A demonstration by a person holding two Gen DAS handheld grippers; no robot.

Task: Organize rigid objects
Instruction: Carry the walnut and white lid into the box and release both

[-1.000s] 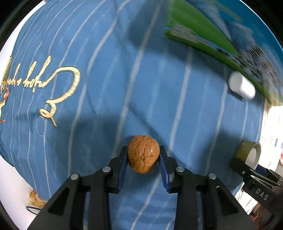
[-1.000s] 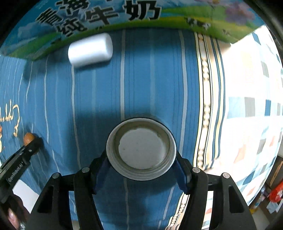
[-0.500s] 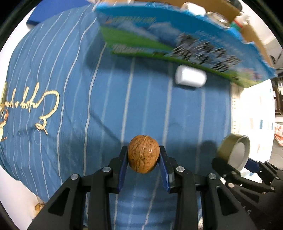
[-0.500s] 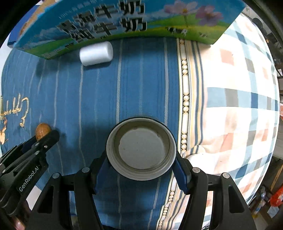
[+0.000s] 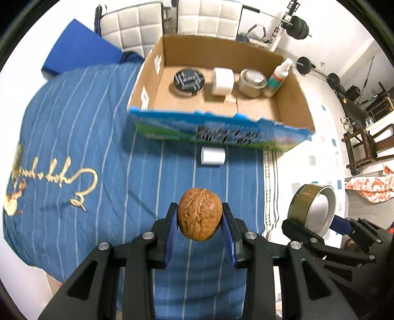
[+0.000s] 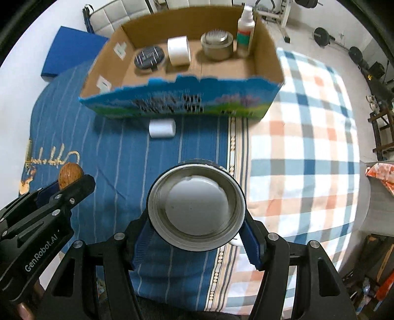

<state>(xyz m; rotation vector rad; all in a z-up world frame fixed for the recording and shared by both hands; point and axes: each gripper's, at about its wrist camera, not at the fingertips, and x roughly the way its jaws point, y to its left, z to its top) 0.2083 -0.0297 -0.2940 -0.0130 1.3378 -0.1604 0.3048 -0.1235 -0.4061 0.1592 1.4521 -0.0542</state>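
My left gripper (image 5: 200, 222) is shut on a brown walnut (image 5: 200, 213), held above the blue striped cloth (image 5: 98, 147). My right gripper (image 6: 197, 231) is shut on a round tin (image 6: 196, 207), its pale underside facing the camera; the tin also shows in the left wrist view (image 5: 312, 209). The walnut shows at left in the right wrist view (image 6: 69, 175). Ahead stands an open cardboard box (image 5: 290, 73) (image 6: 268, 49) holding a dark round lid (image 5: 189, 79), a white roll (image 5: 222, 80), a metal jar (image 5: 252, 82) and a spray bottle (image 5: 279, 73). A white cylinder (image 5: 213, 156) (image 6: 162, 128) lies before the box.
A checked cloth (image 6: 307, 147) covers the bed to the right of the blue one. A blue flat pad (image 5: 78, 46) lies on the floor at back left. White chairs (image 5: 172, 19), weights and wooden furniture (image 5: 362, 147) stand around.
Both grippers have risen and pulled back from the cloth with their loads. The box's inside and the room have come into view.
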